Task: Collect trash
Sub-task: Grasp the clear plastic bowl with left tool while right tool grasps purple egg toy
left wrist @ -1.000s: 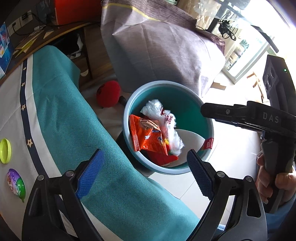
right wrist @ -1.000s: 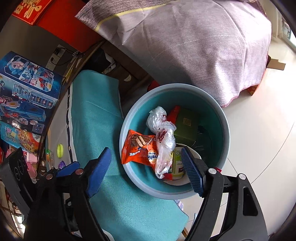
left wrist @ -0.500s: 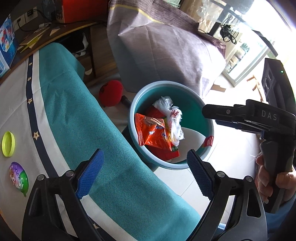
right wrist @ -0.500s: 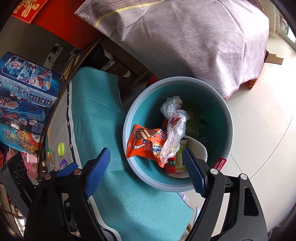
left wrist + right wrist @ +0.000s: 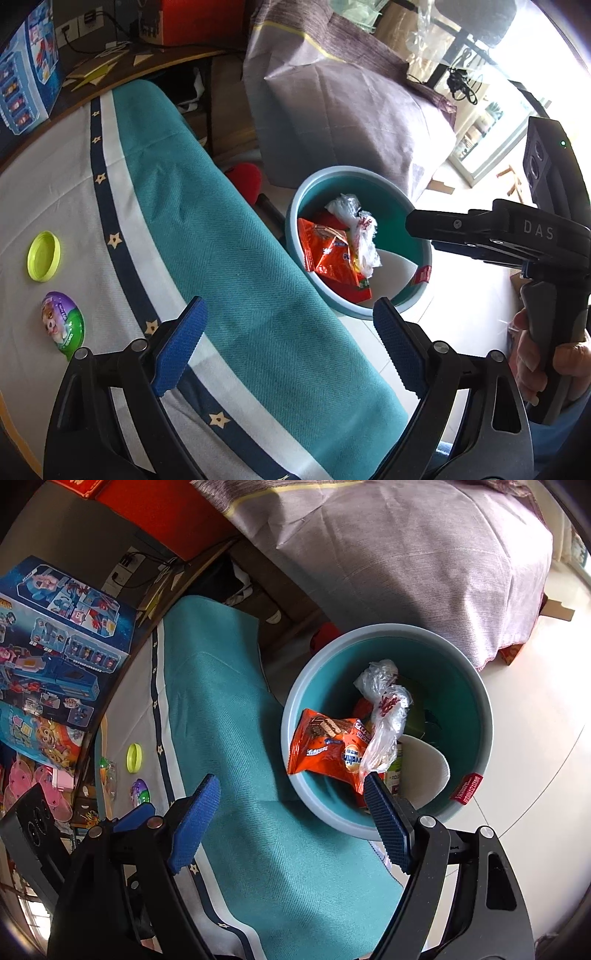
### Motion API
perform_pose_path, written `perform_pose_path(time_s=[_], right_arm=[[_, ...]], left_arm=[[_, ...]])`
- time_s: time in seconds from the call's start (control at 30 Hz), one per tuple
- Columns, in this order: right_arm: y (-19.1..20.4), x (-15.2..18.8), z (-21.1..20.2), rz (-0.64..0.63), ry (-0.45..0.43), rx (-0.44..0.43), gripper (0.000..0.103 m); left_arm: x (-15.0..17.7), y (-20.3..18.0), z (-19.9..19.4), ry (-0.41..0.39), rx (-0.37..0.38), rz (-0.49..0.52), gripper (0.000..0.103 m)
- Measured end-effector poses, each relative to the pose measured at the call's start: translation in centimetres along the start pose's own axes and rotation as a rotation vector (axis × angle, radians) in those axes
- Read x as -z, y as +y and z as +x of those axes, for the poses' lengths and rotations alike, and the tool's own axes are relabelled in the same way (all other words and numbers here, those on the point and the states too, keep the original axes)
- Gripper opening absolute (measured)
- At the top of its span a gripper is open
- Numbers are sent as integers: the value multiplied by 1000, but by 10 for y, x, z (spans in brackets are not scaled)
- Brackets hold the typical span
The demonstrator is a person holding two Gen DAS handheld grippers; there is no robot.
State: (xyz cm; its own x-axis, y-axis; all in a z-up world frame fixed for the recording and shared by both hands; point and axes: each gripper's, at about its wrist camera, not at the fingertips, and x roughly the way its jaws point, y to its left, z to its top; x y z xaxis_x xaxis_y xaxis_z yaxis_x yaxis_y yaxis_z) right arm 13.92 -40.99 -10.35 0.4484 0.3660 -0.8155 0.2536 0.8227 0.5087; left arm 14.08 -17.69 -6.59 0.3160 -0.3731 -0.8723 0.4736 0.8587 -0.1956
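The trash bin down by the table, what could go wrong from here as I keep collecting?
The orange snack wrapper leans high against the bin wall, so another drop might tip it out. The green cap and purple egg-shaped toy sit flat on the tablecloth; open jaws may snag fabric.

The letters "DAS" stand on the black body of the right gripper (image 5: 532, 236). Print on the orange wrapper (image 5: 328, 746) and the bin's red tag (image 5: 466, 788) is illegible.
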Motion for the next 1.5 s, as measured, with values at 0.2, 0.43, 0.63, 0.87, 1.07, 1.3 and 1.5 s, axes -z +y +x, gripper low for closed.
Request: perform_pose_path(time_s=[0.2,0.43,0.63,0.87,1.07,1.3,1.5], right_arm=[[35,10,10,-53,22,-2,76],[90,26,26,-141,55,0,76],[142,41,44,-221,88,13,76],[199,60,83,-304,157,22,76],[240,71,121,-370,212,26,76],[264,75,164,-423,237,62,76],[285,83,185,-533,209,116,76]], left_arm=[[17,32,-21,-33,-14,-61,91],[44,85,-49,-70,-31,-148,91],[72,141,-74,-108,-57,-240,91],[106,213,-98,-148,-84,-356,95],[129,263,-108,-153,-121,-414,96],[147,306,-105,-140,-135,-459,97],[153,324,-100,-139,-132,-481,97]])
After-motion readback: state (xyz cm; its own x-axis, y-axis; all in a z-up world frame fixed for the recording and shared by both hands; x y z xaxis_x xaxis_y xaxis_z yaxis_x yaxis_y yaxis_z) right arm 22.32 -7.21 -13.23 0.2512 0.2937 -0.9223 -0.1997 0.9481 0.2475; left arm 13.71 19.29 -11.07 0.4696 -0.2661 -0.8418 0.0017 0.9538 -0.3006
